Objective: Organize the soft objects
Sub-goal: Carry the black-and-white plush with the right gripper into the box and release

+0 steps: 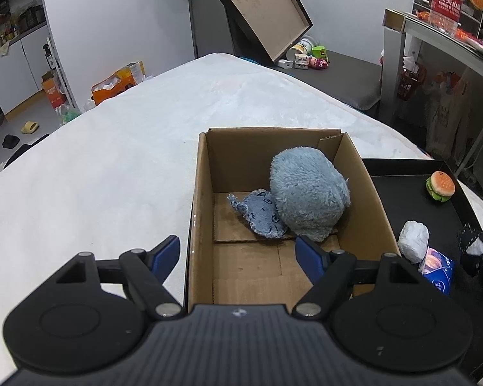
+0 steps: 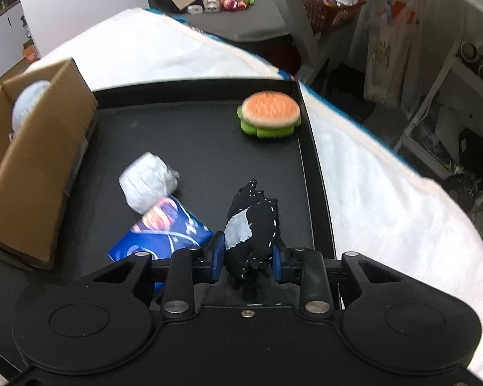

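Note:
An open cardboard box stands on the white bed and holds a fluffy blue plush and a small denim piece. My left gripper is open and empty above the box's near end. My right gripper is shut on a black stitched soft toy over the black tray. On the tray lie a plush hamburger, a white wrapped bundle and a blue packet. The box also shows in the right wrist view, left of the tray.
The white bed cover spreads left of and beyond the box. A grey desk with a water bottle stands at the right. A tilted cardboard panel and small toys sit beyond the bed. Shelves lie right of the tray.

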{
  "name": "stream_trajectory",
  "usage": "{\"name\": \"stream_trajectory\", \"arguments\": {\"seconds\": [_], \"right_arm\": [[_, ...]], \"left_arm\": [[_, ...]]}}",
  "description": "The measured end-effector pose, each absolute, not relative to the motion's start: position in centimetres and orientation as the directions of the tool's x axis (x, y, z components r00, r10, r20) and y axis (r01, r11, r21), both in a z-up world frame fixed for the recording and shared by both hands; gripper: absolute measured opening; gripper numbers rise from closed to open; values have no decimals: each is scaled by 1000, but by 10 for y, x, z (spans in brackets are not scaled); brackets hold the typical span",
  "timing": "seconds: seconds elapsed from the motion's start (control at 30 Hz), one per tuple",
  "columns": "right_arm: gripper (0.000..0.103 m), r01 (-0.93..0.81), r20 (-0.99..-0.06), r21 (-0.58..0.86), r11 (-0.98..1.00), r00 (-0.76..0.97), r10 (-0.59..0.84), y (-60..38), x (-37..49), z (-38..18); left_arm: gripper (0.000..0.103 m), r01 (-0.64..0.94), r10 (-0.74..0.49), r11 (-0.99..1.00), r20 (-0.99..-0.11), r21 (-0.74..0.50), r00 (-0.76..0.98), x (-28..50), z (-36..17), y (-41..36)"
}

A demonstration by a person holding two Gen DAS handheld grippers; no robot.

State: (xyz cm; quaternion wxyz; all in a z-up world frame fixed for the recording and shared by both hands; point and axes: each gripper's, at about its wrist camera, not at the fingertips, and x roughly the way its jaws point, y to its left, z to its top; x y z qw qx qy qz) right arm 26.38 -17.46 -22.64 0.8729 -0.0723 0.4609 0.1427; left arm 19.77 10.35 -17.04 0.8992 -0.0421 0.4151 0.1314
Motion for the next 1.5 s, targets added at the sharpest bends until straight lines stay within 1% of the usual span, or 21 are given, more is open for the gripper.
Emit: {"name": "stream_trajectory", "arguments": {"seconds": [0.33,0.57,0.7,0.77,0.9,1.0,1.07,1.13,1.23,1.4,1.5], "right_arm": [[29,-349,-765,-17,937,608,213,-153,260,-186],[29,-406,-721,-24,914,640,265,-129,255,-159],[29,-444,-700,-34,895,650,296,-114,251,-146],[29,-460,-692,-16,888,646,322,-107,249,-139],[29,-489,-673,-15,872,650,353,-93,244,-128],[29,-509,-665,-14,861,648,372,-83,242,-122],[29,-523,-661,-12,852,643,386,-77,240,-120],[29,-540,-658,-16,841,640,398,-68,238,-117],[29,-568,-654,-14,823,628,422,-54,235,-115],[30,-611,-659,-12,791,600,453,-30,229,-116],[30,-637,-671,-12,771,577,466,-18,226,-119]], "left_arm": [[77,-257,174,966,-746,4,643,188,-168,112],[77,-270,150,962,-742,-43,654,180,-170,123],[77,-274,155,961,-731,-44,664,177,-169,126],[74,-278,157,959,-727,-49,668,177,-170,128],[73,-274,150,960,-722,-56,675,174,-171,130],[65,-267,143,962,-724,-59,675,172,-173,132],[48,-267,137,961,-724,-67,676,171,-174,134],[41,-264,130,962,-726,-74,675,170,-174,137],[38,-254,122,964,-728,-75,675,167,-176,137],[23,-243,98,965,-728,-97,679,164,-179,140],[18,-249,84,961,-733,-120,675,163,-182,144]]}}
